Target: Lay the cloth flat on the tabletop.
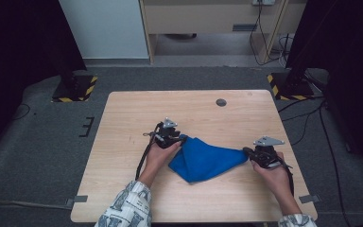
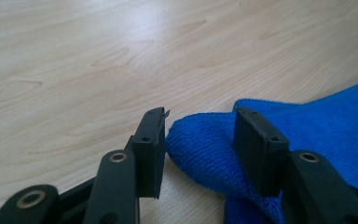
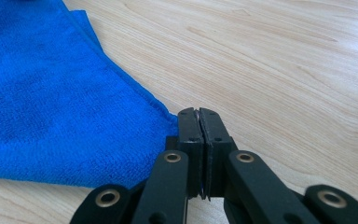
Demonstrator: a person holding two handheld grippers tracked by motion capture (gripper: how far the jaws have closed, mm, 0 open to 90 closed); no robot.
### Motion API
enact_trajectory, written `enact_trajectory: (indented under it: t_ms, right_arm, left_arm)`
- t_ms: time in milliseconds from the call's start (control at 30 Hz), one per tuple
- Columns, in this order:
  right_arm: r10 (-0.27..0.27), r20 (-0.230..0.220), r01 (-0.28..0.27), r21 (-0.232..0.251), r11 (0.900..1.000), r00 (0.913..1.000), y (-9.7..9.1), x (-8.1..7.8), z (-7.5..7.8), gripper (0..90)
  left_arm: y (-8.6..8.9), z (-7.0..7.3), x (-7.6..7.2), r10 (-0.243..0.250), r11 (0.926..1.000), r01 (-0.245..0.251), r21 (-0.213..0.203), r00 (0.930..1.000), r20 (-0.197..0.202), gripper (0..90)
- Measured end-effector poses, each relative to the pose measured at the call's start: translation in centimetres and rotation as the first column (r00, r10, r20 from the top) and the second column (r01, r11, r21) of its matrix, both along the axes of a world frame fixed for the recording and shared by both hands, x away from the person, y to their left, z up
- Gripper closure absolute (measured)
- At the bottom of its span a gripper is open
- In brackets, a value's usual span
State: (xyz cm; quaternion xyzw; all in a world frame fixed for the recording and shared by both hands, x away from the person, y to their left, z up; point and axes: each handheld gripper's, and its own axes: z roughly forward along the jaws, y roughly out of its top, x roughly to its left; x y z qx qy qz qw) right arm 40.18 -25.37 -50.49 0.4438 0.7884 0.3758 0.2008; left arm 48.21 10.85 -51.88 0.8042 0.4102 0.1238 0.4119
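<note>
In the right gripper view, the blue cloth [image 3: 51,112] runs off the left edge, and its corner disappears behind the right gripper [image 3: 199,116], so contact with the jaws cannot be judged. In the left gripper view, the cloth's right part is cut by the edge beside the left gripper [image 2: 200,135].

We've got a blue microfiber cloth [image 1: 203,161] lying on the wooden table, toward the near middle. It's folded over into a rough triangle, with one narrow corner stretched out to our right and a rounded, doubled-up fold at the left end [image 2: 200,144]. The fabric lies mostly flat, a bit puffy at that fold, and we can see a stitched hem along the far edge [image 3: 121,74].
</note>
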Motion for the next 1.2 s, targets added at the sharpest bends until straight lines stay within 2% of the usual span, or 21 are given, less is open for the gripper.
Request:
enact_trajectory:
  t_ms: [167,300,400,500,600,700,833,900,1100,1167,1200]
  right_arm:
    - [-0.01,0.001,0.01,-0.012,0.9999,0.9999,-0.4,0.2,-0.2,88.8]
    - [-0.03,0.004,0.03,-0.013,0.9995,0.9995,-0.8,0.3,-0.2,89.5]
    - [-0.041,0.001,0.041,-0.011,0.9991,0.9992,-1.1,0.4,-0.3,89.5]
    - [-0.035,0.001,0.035,-0.012,0.9993,0.9994,-1.0,0.4,-0.3,89.5]
    - [-0.04,0.008,0.04,-0.005,0.9992,0.9992,-0.9,0.4,-0.2,88.9]
    - [-0.065,0.015,0.064,0.014,0.9978,0.9978,-1.1,0.2,0.0,82.3]
    - [-0.07,0.022,0.068,0.057,0.996,0.9973,-1.3,0.1,0.2,70.7]
    - [-0.072,0.021,0.071,0.055,0.996,0.9972,-1.3,0.2,0.1,65.2]
    - [-0.077,-0.029,0.079,0.056,0.9953,0.9966,-1.1,0.8,-0.9,54.3]
    - [-0.07,-0.043,0.073,0.054,0.9959,0.9966,-0.9,1.1,-1.4,53.3]
    - [-0.066,-0.059,0.069,0.056,0.996,0.9961,-0.9,1.3,-1.6,56.4]
  left_arm:
    - [-0.3,-0.8,0.2,0.008,0.9992,-0.007,0.04,0.9996,-0.026,52.4]
    - [-0.1,-1.2,0.2,0.022,0.9987,-0.02,0.046,0.9993,-0.032,53.1]
    - [0.0,-1.3,0.1,0.015,0.9994,-0.015,0.032,0.9996,-0.023,55.8]
    - [-0.1,-1.4,-0.1,0.006,0.9992,-0.005,0.039,0.9998,-0.017,59.2]
    - [-0.3,-1.3,-0.4,-0.005,0.999,0.005,0.044,0.9998,-0.018,67.4]
    - [-0.7,-1.3,-0.7,-0.018,0.9986,0.019,0.048,0.9997,-0.018,77.8]
    - [-0.8,-1.4,-1.0,-0.01,0.999,0.011,0.043,0.9998,-0.017,83.2]
    - [-0.8,-1.4,-1.1,-0.004,0.9993,0.004,0.038,0.9997,-0.024,84.7]
    - [-0.5,-1.3,-1.6,0.005,0.9996,-0.005,0.026,0.9999,-0.015,85.4]
    - [-0.4,-1.2,-1.7,0.007,0.9997,-0.007,0.022,0.9999,-0.014,85.4]
    - [-0.4,-1.2,-1.7,0.007,0.9998,-0.006,0.019,0.9999,-0.012,85.4]
